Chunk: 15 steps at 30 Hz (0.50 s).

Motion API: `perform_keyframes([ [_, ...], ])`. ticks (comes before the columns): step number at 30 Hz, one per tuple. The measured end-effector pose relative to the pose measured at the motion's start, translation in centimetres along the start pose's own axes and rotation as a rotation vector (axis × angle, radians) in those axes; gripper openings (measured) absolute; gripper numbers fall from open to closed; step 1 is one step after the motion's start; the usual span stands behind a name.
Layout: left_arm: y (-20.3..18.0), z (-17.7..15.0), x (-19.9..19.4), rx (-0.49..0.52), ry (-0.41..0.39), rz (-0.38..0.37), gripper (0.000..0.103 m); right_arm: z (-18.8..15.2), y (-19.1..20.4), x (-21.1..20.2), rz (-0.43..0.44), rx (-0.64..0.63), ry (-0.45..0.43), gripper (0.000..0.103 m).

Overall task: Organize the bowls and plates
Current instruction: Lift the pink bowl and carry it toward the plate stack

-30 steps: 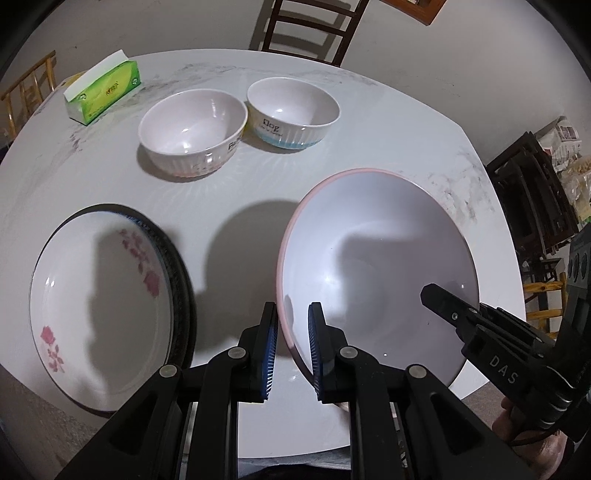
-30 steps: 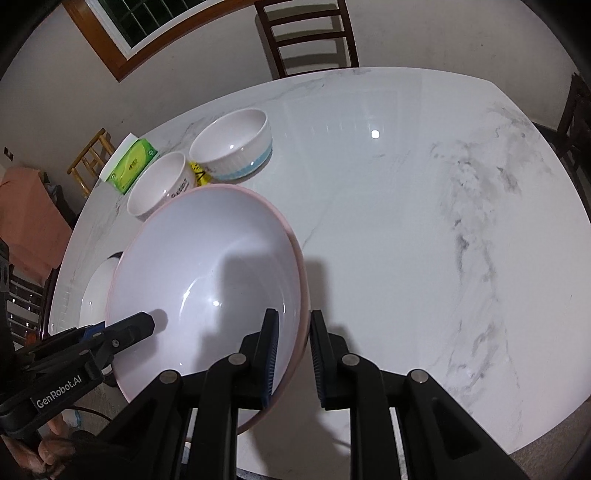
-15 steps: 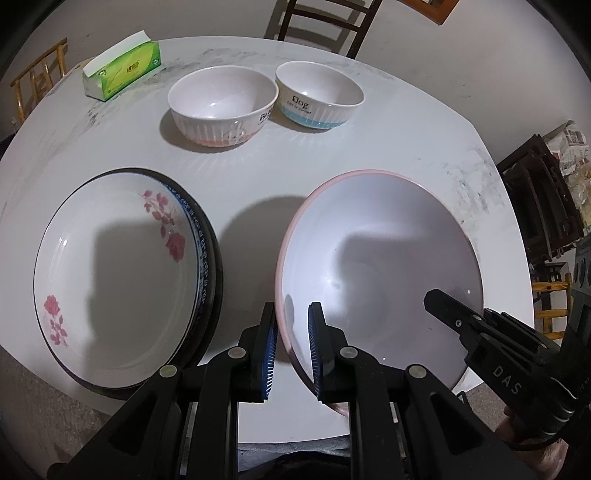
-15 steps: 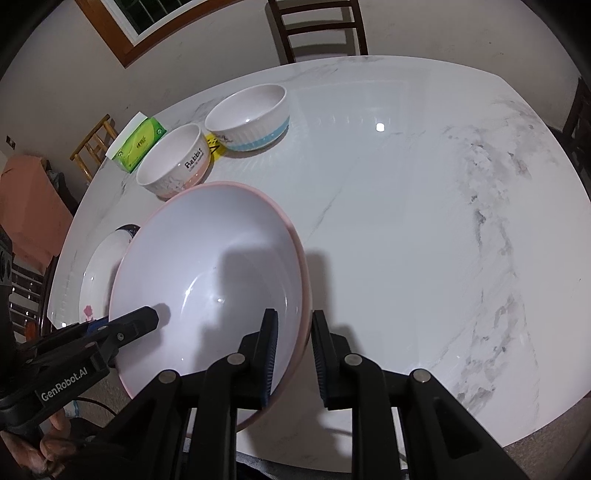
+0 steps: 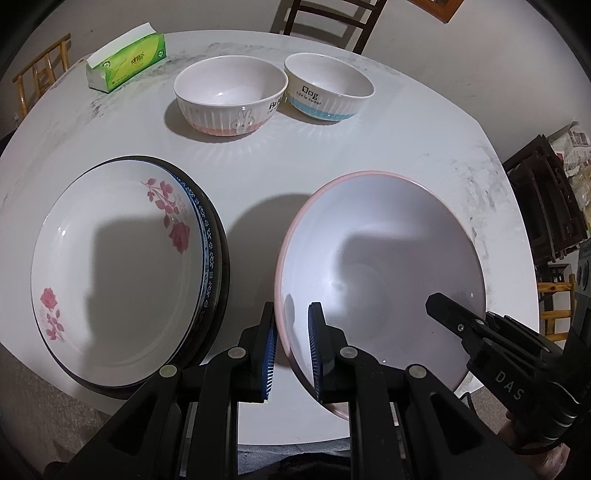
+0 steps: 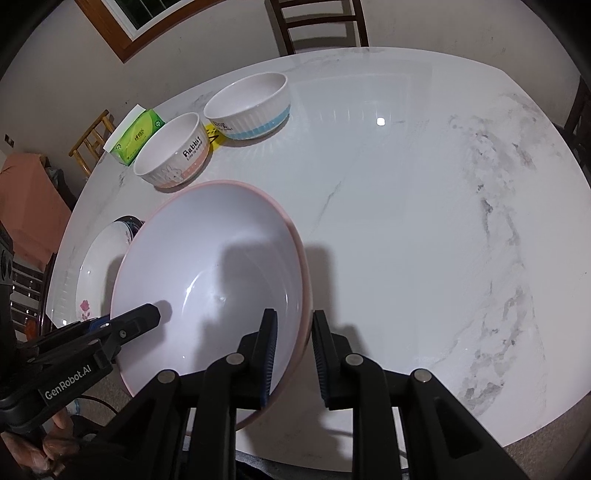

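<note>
A large white bowl with a pink rim (image 5: 376, 258) sits low over the front of the marble table (image 5: 258, 166), between both grippers. My left gripper (image 5: 293, 310) is shut on the bowl's left rim, one pad inside and one outside. My right gripper (image 6: 293, 317) straddles the bowl's (image 6: 207, 266) right rim; its inner pad lies on the wall, while a thin gap shows at the outer pad. A stack of plates topped by a rose-patterned plate (image 5: 110, 258) lies to the left. Behind stand a rabbit bowl (image 5: 229, 99) and a blue-banded bowl (image 5: 328, 92).
A green tissue pack (image 5: 125, 62) lies at the table's far left. A dark wooden chair (image 6: 317, 26) stands behind the table, with more chairs off both sides. The right half of the marble top (image 6: 424, 221) is bare. A hand (image 6: 33, 450) grips the left tool.
Both grippers and the big bowl have sunk a little toward the table, and the plate stack shows more fully. The right jaws stand slightly wider than before.
</note>
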<state>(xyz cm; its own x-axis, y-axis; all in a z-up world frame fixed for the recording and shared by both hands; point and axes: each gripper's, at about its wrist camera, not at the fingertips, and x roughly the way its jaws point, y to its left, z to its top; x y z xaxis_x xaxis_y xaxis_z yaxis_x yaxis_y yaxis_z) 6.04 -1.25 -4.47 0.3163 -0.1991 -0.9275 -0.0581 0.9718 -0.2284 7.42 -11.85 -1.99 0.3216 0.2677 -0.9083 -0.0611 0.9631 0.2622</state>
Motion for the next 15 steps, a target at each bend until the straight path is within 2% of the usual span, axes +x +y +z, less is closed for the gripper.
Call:
perform_keyframes([
  [15,0.07,0.0,0.14,-0.005,-0.005,0.0,0.013,0.1,0.2,0.04,0.001,-0.006,-0.006,0.022],
])
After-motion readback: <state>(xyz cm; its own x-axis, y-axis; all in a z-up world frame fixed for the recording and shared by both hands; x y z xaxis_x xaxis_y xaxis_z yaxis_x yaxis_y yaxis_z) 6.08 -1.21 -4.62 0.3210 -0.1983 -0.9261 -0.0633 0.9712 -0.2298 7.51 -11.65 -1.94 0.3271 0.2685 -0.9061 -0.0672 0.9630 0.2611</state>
